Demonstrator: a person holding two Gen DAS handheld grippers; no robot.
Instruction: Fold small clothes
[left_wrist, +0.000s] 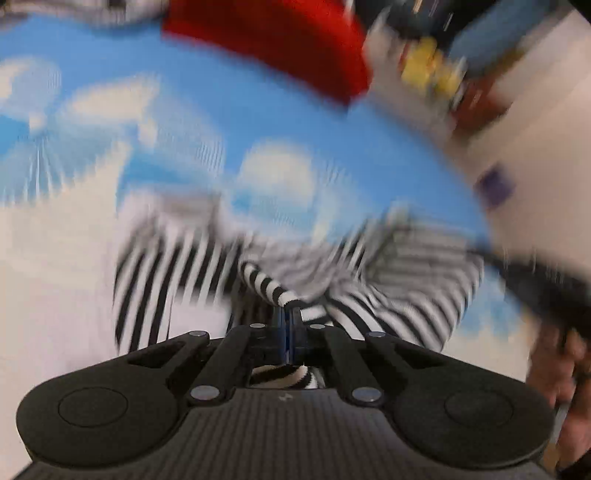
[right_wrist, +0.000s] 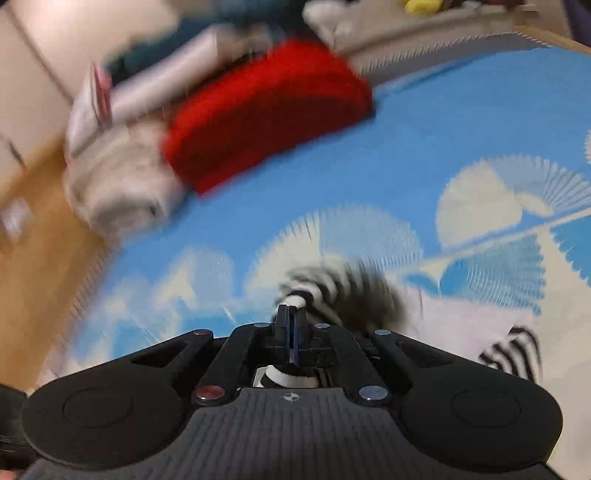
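The striped shirt (left_wrist: 388, 291) is the black-and-white thing bunched up over the blue cloud-print surface (left_wrist: 258, 122), and you've got it pinched from both sides. Your left hand-held gripper (left_wrist: 288, 314) has its jaws squeezed together on a rolled striped edge, with more of the fabric tucked back behind the fingers near the body of the tool. From there the cloth fans out to both sides, stripes running every which way, and it's all pretty smeared so I can't tell which part is a sleeve and which is the hem.

Your right hand-held gripper (right_wrist: 293, 314) is clamped the same way, jaws together on a striped bit with a white band showing right at the tips. In that view the shirt (right_wrist: 340, 291) trails off to the right of the fingers, and another striped patch sits low at the right edge.

Both tools point forward and down over the surface (right_wrist: 406, 147). At the far end there's a folded red cloth (right_wrist: 266, 114) next to a pale fuzzy pile (right_wrist: 114, 184). The left view shows the same red cloth (left_wrist: 280, 40) up top, and part of your right hand (left_wrist: 561, 373) at the right edge.
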